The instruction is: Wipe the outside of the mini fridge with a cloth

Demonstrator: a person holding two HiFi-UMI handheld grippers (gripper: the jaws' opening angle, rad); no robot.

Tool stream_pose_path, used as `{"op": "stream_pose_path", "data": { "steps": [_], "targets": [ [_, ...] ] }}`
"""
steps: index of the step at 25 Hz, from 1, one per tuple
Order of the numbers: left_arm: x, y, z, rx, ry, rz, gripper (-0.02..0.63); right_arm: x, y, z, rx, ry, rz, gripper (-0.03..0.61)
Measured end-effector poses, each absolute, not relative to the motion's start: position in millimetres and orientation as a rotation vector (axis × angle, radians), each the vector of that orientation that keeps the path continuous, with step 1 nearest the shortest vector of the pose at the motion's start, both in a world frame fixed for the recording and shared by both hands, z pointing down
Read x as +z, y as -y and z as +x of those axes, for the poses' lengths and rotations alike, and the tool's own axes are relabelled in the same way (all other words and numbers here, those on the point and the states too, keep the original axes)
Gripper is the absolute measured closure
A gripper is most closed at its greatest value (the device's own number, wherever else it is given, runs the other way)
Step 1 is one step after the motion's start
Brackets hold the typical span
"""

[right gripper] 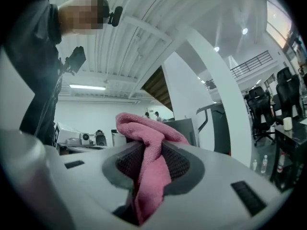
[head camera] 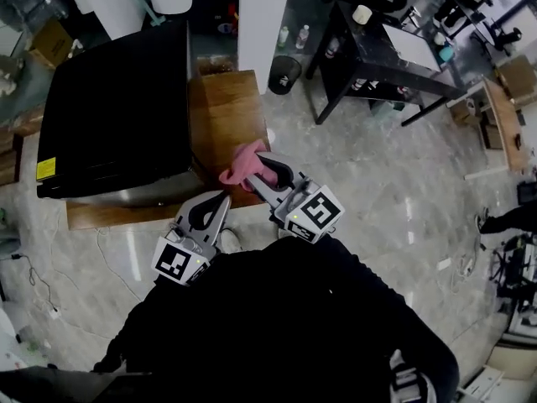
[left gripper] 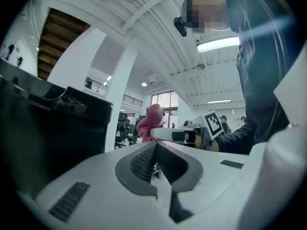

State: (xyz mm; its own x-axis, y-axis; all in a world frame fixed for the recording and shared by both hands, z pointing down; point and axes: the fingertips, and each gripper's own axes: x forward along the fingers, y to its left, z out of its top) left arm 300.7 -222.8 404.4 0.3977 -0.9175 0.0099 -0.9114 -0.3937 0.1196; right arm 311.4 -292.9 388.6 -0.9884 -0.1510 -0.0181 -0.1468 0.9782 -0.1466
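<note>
mini fridge (head camera: 117, 107) sits on the left part of the wooden table (head camera: 228, 107); pink cloth (head camera: 242, 164) just beside its near-right corner; right gripper (head camera: 267, 171) clenched on the cloth, a fold bunched beyond the jaws; left gripper (head camera: 223, 198) jaws together, nothing in them, at the table's near edge; suggest pressing the bunched fold flat on the side panel, long overlapping strokes, jaws clear of the surface

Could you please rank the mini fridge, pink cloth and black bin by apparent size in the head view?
1. mini fridge: largest by far.
2. pink cloth and black bin: alike; the cloth is nearer the camera, so unranked.
</note>
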Motion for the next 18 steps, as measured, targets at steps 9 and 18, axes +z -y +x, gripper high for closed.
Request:
{"op": "stream_pose_path", "data": {
  "steps": [9, 18],
  "targets": [
    [392, 249, 267, -0.151, 2.151, 2.151, 0.609, 377, 319, 228, -0.256, -3.001, 0.421, 0.480],
    [386, 269, 259, -0.162, 2.560, 1.763, 0.609, 384, 328, 192, -0.302, -2.830, 0.714, 0.480]
  ]
}}
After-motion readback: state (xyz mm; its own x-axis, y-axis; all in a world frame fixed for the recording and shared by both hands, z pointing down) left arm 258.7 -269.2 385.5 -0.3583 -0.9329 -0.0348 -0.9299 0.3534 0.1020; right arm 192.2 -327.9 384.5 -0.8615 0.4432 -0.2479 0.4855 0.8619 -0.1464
